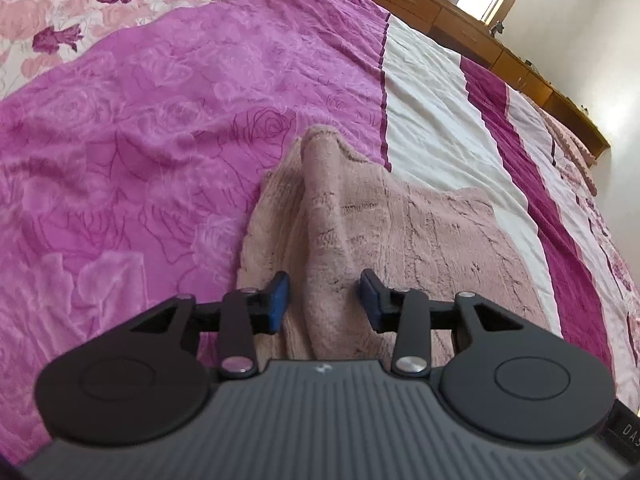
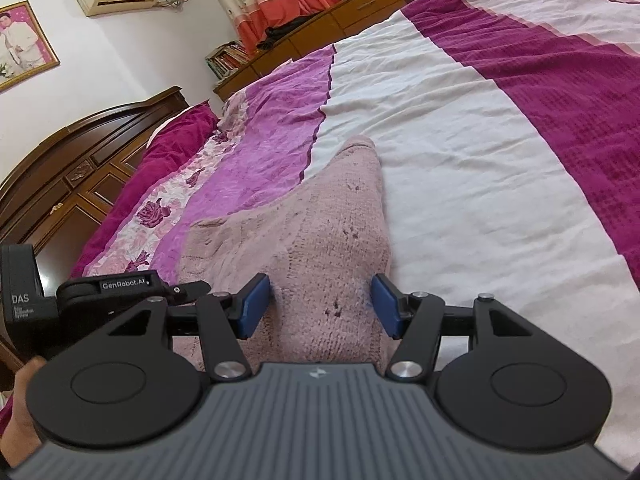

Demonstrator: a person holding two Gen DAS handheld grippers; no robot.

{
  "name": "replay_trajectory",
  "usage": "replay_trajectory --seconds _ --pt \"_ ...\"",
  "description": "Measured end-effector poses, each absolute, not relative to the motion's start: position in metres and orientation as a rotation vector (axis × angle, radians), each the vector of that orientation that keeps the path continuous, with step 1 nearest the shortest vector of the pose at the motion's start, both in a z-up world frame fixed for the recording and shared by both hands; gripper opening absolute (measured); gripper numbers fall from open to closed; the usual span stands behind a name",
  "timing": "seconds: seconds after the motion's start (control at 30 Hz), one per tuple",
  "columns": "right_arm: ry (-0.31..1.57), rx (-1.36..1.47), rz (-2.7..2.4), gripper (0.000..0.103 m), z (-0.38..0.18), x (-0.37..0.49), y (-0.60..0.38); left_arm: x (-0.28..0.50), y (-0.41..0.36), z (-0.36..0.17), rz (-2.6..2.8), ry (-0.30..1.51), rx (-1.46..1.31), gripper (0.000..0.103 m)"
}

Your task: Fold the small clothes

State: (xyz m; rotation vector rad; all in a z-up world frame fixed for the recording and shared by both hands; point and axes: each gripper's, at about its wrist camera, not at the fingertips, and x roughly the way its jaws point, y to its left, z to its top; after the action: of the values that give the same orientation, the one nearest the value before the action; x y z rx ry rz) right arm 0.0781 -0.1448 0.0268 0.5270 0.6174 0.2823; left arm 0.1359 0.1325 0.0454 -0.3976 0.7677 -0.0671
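A small dusty-pink fuzzy cloth [image 1: 400, 232] lies on the bed, rumpled, with a raised ridge running away from me. My left gripper [image 1: 325, 300] is open, its blue pads either side of that ridge at the cloth's near edge. In the right wrist view the same cloth [image 2: 332, 224] stretches away to a point. My right gripper [image 2: 320, 306] is open, its blue pads straddling the cloth's near end, with cloth between them. The left gripper's black body [image 2: 100, 292] shows at the left of the right wrist view.
The bed cover has pink rose-print [image 1: 140, 128], white [image 2: 440, 160] and magenta [image 2: 560, 100] bands. A dark wooden headboard [image 2: 80, 160] stands at the left. A wooden cabinet run [image 1: 460, 16] lines the far side under a window.
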Motion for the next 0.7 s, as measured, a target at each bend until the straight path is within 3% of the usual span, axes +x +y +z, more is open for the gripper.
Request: replay_trajectory --seconds 0.17,0.3,0.5,0.53,0.6,0.7 --pt "0.612 0.511 0.281 0.064 0.030 0.078 -0.144 0.134 0.134 0.046 -0.053 0.766 -0.419 0.041" --pt "0.593 0.534 0.265 0.064 0.034 0.079 -0.153 0.127 0.134 0.048 -0.029 0.765 -0.396 0.051" --pt "0.622 0.569 0.250 0.064 0.027 0.084 -0.157 0.126 0.130 0.043 -0.062 0.785 -0.372 0.051" --pt "0.620 0.564 0.251 0.064 0.026 0.084 -0.156 0.127 0.131 0.043 -0.063 0.781 -0.383 0.049" --pt "0.611 0.543 0.252 0.064 0.028 0.085 -0.154 0.127 0.131 0.044 -0.097 0.766 -0.402 0.023" --pt "0.594 0.528 0.244 0.064 0.031 0.090 -0.153 0.126 0.125 0.048 -0.106 0.737 -0.384 0.017"
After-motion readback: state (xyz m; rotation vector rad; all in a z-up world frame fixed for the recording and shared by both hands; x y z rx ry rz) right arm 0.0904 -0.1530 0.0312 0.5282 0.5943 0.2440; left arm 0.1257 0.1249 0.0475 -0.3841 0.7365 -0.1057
